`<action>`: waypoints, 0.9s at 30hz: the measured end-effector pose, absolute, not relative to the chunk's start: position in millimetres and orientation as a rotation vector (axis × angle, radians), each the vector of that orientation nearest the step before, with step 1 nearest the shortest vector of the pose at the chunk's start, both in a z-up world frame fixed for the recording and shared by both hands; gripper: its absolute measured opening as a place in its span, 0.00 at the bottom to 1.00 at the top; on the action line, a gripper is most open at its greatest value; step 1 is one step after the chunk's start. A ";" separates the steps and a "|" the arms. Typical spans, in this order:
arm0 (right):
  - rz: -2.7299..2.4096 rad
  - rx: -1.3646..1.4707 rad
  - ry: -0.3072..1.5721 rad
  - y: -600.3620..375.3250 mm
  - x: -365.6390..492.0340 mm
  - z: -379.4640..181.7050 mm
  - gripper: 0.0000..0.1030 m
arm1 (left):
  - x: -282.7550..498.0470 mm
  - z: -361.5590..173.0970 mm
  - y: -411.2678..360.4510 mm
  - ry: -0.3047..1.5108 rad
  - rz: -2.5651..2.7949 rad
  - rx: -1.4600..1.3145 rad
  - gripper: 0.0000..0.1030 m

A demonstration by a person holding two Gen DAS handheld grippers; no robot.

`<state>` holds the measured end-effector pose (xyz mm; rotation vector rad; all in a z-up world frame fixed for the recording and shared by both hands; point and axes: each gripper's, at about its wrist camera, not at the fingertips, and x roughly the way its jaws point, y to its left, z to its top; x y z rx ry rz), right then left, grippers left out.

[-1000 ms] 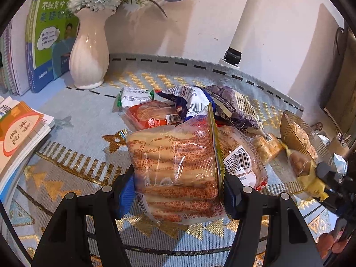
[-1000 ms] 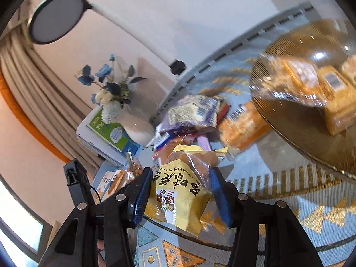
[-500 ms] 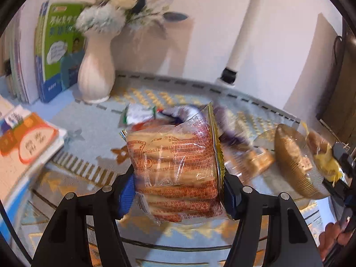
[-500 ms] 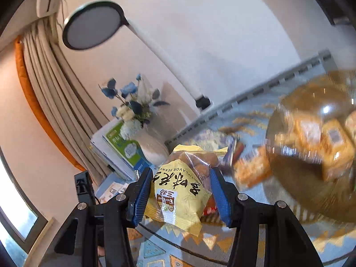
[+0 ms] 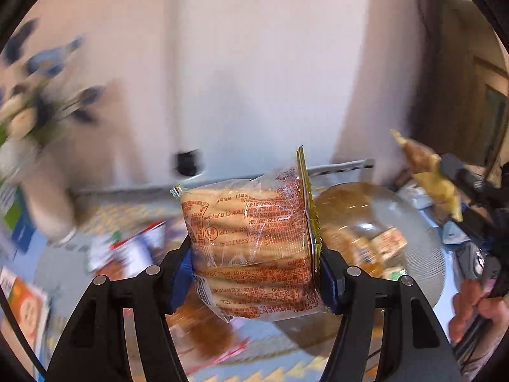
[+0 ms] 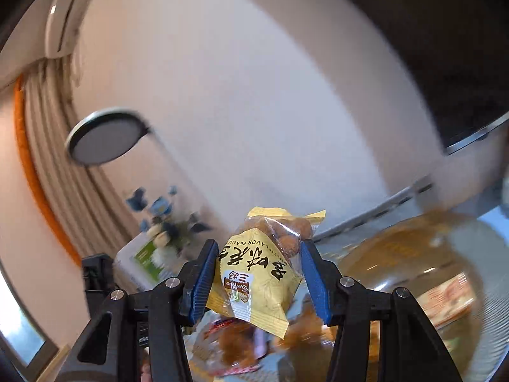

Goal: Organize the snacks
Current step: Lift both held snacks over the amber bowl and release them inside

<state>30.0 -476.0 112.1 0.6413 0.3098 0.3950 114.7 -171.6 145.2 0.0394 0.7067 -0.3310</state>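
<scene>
Snacks lie in a blurred heap (image 5: pixel 127 251) on the patterned tablecloth (image 5: pixel 286 372) at the left of the left wrist view, near a pale vase (image 5: pixel 47 197) of blue and cream flowers; single packets there cannot be told apart. In the middle, the left gripper (image 5: pixel 254 273) pinches a clear packet of biscuit sticks (image 5: pixel 251 242) between its blue pads (image 5: pixel 183 278), lifted off the cloth. The packet shows long golden sticks stacked level, red print across the wrap and a gold crimped seam along its right edge. To its right stands an amber glass bowl (image 5: pixel 423 242) holding a few wrapped snacks, blurred, one with an orange label. At the far right edge a hand (image 5: pixel 474 305) holds the other tool, with a yellow bag above the bowl. In the right wrist view, the right gripper (image 6: pixel 257 280) clamps that yellow peanut bag (image 6: pixel 257 273) between its pads, upside down, with black characters and a clear window showing round brown nuts. The bowl lies right of it, more packets below.
</scene>
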 end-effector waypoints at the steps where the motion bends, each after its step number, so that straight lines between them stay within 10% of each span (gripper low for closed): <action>1: 0.367 0.650 0.310 -485.5 32.0 108.4 0.50 | 119.6 145.6 -183.3 0.714 -0.352 0.045 0.61; 9: 0.245 0.707 0.332 -532.8 49.1 80.1 0.53 | 160.1 116.2 -291.9 0.793 -0.494 0.154 0.66; 13: 0.187 0.709 0.415 -539.0 61.4 66.3 0.90 | 175.3 92.5 -316.8 0.887 -0.487 0.224 0.77; 27: 0.192 0.658 0.396 -524.7 50.2 72.9 0.90 | 165.1 108.5 -277.9 0.824 -0.377 0.208 0.87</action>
